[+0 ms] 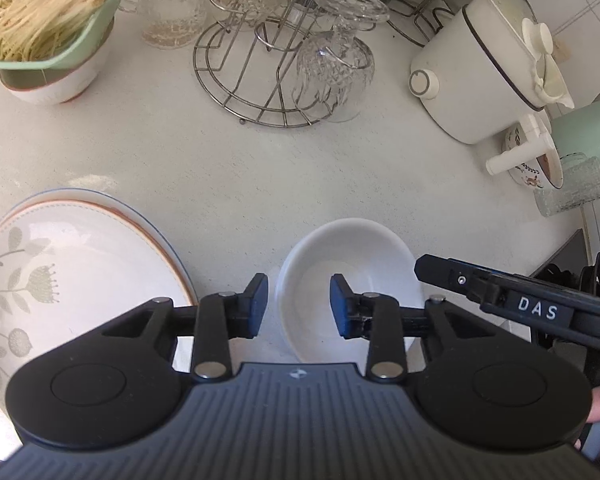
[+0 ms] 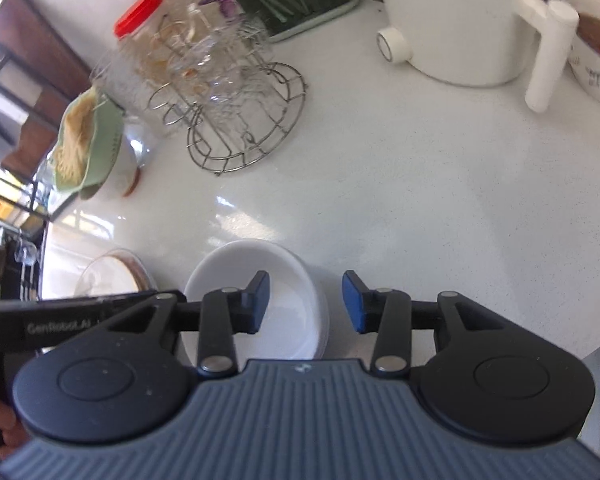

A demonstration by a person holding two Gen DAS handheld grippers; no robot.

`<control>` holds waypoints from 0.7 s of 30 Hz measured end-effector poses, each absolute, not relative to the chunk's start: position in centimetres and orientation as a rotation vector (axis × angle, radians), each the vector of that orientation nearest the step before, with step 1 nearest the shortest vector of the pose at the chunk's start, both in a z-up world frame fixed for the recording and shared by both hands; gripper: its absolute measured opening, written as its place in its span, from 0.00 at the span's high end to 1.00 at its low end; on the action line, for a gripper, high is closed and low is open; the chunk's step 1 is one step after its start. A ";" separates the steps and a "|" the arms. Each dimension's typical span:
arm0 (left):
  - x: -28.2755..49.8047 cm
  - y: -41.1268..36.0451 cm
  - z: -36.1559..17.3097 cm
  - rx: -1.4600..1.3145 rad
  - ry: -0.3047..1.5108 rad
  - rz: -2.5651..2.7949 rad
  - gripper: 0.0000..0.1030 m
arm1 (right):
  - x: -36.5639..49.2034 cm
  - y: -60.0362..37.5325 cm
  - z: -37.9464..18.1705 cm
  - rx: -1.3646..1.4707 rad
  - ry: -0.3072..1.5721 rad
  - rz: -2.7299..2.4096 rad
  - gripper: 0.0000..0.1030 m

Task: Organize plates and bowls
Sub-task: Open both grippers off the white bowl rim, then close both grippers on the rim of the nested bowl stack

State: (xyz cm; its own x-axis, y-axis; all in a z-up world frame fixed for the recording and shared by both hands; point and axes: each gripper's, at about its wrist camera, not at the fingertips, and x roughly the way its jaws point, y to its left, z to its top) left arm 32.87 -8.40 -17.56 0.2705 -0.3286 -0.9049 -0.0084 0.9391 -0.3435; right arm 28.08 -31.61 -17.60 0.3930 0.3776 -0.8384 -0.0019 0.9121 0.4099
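Two handheld grippers angle steeply downward, side by side. The left gripper [image 1: 299,306] holds its blue-padded jaws parted with nothing pressed between them; the right gripper [image 2: 305,302] matches it, jaws apart and empty, its tip reaching in beside the left one.

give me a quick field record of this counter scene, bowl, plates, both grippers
surface: white counter
white bowl: upright, empty, near edge of the counter
plates: stack left of the bowl, floral plate on top
left gripper: open, over the bowl's left rim, nothing held
right gripper: open, over the bowl's right rim, nothing held
glass rack: wire, behind the bowl, holds upturned glasses
white pot: back right
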 end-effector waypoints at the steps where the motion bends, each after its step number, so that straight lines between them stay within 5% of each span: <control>1: 32.9 -8.5 -17.8 -0.302 1.290 -0.217 0.62 | 28.2 -31.7 -17.9 0.377 1.157 0.243 0.58; 11: 33.3 -8.8 -19.0 -0.316 1.331 -0.205 0.62 | 28.3 -31.6 -20.9 0.408 1.235 0.283 0.59; 21: 33.8 -10.0 -21.8 -0.333 1.390 -0.204 0.62 | 28.4 -31.9 -23.7 0.533 1.304 0.303 0.74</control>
State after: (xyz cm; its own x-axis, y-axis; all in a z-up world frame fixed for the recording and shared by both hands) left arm 33.82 -10.01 -21.79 0.1729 -0.3338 -0.9266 -0.0536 0.9362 -0.3473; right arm 28.42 -31.90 -23.74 0.2486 0.4996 -0.8298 0.0832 0.8426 0.5322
